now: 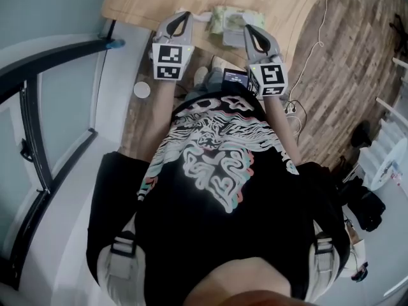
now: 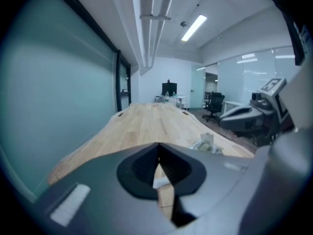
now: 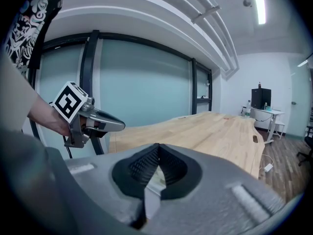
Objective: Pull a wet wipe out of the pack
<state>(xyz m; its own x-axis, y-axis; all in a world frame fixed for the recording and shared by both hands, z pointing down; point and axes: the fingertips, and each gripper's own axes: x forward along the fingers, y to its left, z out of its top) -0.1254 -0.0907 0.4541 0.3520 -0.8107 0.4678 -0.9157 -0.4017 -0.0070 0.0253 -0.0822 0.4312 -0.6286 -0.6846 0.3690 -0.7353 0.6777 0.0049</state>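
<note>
The wet wipe pack (image 1: 231,19), pale green and white, lies on the wooden table (image 1: 287,2) near its rounded end. A white strip (image 1: 203,18) lies beside the pack on its left. My left gripper (image 1: 182,14) hovers left of the pack with its jaws shut and nothing visibly held. In the left gripper view the tips (image 2: 158,147) meet, and the pack (image 2: 208,143) sits ahead to the right. My right gripper (image 1: 250,29) hangs at the pack's near right corner, also shut. Its closed tips (image 3: 157,148) hide what lies under them.
A glass wall with dark frames (image 1: 38,139) runs along the left. On the wood-plank floor I see a white cable (image 1: 312,50) and a small round white thing (image 1: 142,90). A dark device (image 1: 234,78) sits at the person's chest. Office chairs (image 2: 213,106) stand far off.
</note>
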